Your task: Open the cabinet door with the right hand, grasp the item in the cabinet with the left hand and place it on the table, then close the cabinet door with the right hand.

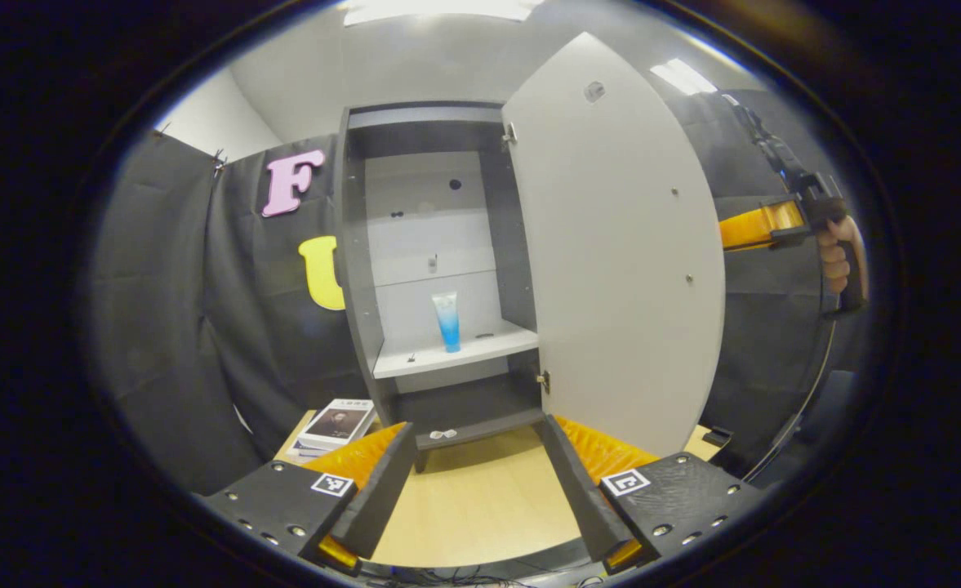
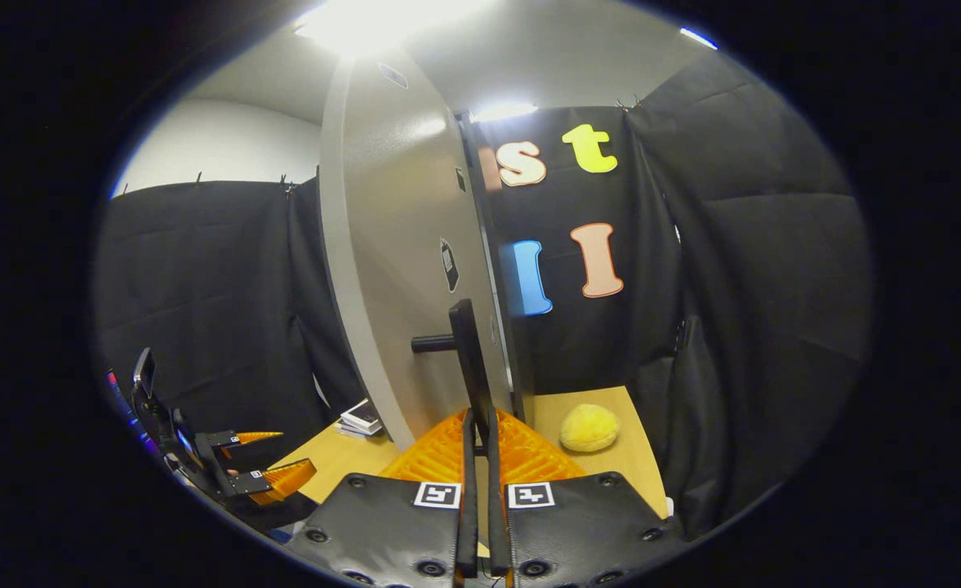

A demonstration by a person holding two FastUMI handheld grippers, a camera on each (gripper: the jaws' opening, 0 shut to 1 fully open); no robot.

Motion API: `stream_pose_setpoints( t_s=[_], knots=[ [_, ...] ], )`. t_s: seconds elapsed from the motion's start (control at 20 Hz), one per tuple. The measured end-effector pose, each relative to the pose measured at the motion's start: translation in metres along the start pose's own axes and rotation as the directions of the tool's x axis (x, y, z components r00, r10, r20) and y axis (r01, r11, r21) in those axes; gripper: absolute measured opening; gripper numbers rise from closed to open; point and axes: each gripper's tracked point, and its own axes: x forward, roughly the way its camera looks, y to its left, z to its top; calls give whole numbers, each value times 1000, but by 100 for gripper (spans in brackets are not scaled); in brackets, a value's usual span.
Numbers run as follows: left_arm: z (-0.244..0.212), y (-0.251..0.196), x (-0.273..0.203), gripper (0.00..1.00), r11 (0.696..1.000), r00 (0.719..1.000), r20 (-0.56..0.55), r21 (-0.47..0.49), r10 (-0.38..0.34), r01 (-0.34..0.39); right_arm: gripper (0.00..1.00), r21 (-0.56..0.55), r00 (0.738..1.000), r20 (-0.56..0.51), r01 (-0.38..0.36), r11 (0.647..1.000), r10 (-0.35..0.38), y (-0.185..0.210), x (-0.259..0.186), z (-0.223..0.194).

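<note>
Inside, tube upright on cabinet shelf, left gripper fingers spread; right gripper seemingly pinching door handle.

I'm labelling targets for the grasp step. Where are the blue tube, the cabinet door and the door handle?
blue tube (image 1: pixel 447 322): left gripper view, middle of its body.
cabinet door (image 1: pixel 611 245): left gripper view, inner face.
door handle (image 2: pixel 465 351): right gripper view, upright bar.

Your left gripper hangs open before the cabinet; the blue tube stands upright straight ahead, door swung right.
</note>
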Motion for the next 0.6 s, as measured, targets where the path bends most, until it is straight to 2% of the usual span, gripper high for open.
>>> stream_pose_setpoints(
  t_s=[0.1, 0.15, 0.2, 0.25, 0.35, 0.45, 0.6],
  knots=[
    [3, 16, 2, 93, 1000, 1000, 2, -1, -4, 4, 2, -42, 1000, 17, 9, 999, -8, 1, -4, 13],
    [4, 26, 3, 93, 1000, 1000, 3, -13, -4, 4, 6, -59, 999, 34, 23, 998, -21, 2, -7, 22],
    [5, 34, 4, 92, 999, 1000, 7, -33, -4, 4, 0, -79, 997, 69, 40, 996, -35, 4, -14, 31],
    [6, 47, 5, 93, 999, 1000, 16, -54, 8, -7, 6, -88, 994, 107, 37, 995, -28, 10, -19, 42],
    [5, 69, 8, 92, 996, 999, 27, -91, 21, -18, 4, -69, 987, 156, 53, 996, -41, 17, -24, 52],
    [2, 90, 12, 94, 994, 999, 27, -106, 29, -26, 0, -46, 982, 168, 97, 994, -88, 13, -25, 53],
    [-3, 115, 16, 92, 993, 999, 30, -117, 33, -29, 0, -14, 972, 176, 159, 987, -154, 7, -26, 55]
  ],
)
